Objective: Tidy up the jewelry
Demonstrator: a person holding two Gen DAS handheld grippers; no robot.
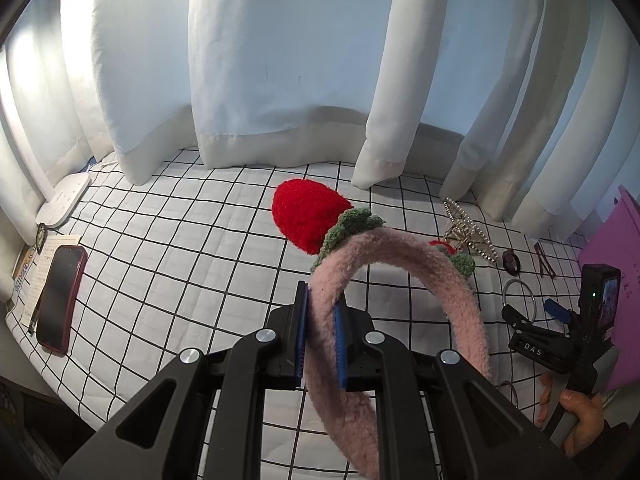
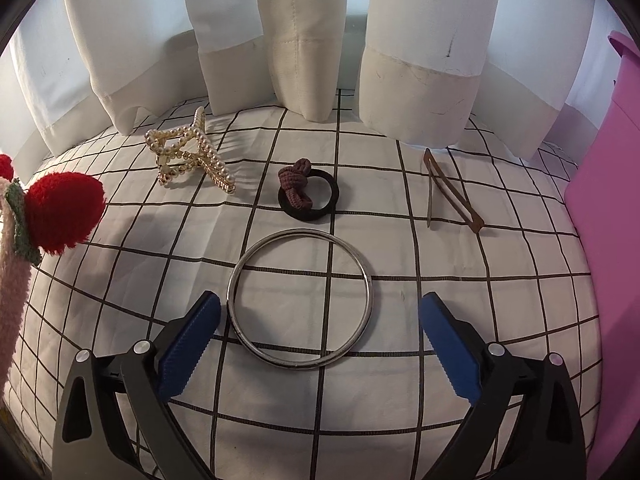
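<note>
My left gripper [image 1: 321,300] is shut on a fluffy pink headband [image 1: 448,292] with red knitted strawberries [image 1: 308,216], held above the checked cloth. The headband also shows at the left edge of the right wrist view [image 2: 16,280]. My right gripper [image 2: 318,312] is open and empty, low over a silver bangle [image 2: 300,300] that lies between its fingers. Beyond it lie a dark hair tie with a maroon knot [image 2: 307,191], a pearl claw clip [image 2: 188,158] and a brown hair clip [image 2: 448,192]. The right gripper shows in the left wrist view [image 1: 536,314].
A pink box [image 2: 608,208] stands at the right edge. White curtains [image 1: 280,60] hang along the back. A phone in a red case [image 1: 60,296], papers and a white device [image 1: 64,200] lie at the left of the checked cloth [image 1: 180,248].
</note>
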